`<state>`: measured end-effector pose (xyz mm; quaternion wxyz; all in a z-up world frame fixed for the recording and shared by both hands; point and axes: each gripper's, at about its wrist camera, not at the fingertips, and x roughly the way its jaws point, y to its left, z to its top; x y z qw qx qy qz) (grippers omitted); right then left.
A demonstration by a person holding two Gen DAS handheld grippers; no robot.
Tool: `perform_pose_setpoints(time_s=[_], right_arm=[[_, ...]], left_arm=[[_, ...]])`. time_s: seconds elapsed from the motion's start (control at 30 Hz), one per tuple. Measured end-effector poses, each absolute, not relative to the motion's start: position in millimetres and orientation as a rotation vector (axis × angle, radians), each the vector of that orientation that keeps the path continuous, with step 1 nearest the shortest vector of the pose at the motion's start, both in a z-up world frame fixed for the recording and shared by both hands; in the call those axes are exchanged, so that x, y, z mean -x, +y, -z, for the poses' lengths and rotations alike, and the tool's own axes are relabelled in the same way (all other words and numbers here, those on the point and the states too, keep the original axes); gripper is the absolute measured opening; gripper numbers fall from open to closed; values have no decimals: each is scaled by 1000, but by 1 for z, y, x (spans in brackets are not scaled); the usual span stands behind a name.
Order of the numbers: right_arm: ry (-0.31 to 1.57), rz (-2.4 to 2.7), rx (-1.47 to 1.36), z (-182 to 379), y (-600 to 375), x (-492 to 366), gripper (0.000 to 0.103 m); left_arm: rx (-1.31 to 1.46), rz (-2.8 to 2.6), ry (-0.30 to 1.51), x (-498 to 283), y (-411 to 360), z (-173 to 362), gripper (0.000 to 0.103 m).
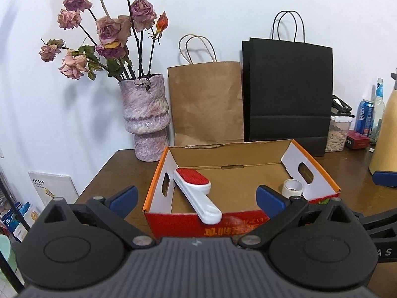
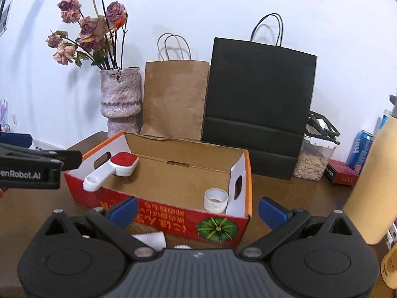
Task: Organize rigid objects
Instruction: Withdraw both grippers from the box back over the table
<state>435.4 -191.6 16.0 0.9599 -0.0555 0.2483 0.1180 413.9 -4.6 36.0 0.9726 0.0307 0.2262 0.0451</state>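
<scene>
I have my left tool [image 1: 197, 198] and right tool [image 2: 197, 209] both spread wide and holding nothing, in front of the red-and-orange open cardboard box [image 1: 244, 223] near the back left corner of the brown wooden surface [image 1: 119, 166]. Inside, the white lint brush with red pad [image 1: 196, 191] leans on the box's left wall, handle over the front rim. The white tape roll [image 2: 215, 200] sits in its front right corner.

Mottled pink ceramic vase [image 1: 147, 116] of dried roses [image 1: 104, 27] at back left of dark wooden tabletop [image 1: 119, 168]. Beside it: brown paper bag [image 1: 206, 101], then black paper bag [image 1: 289, 94]. Right: clear plastic seed container [image 2: 314, 159], blue can [image 2: 358, 149].
</scene>
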Motion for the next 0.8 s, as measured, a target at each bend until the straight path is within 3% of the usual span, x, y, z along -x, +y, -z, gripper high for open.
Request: perform_pose_setpoints(time_s=[0.8], right_arm=[[489,-279,107,-5,-236,-326,103]], left_arm=[[-55,-80,473,-318,-38,-24,103]])
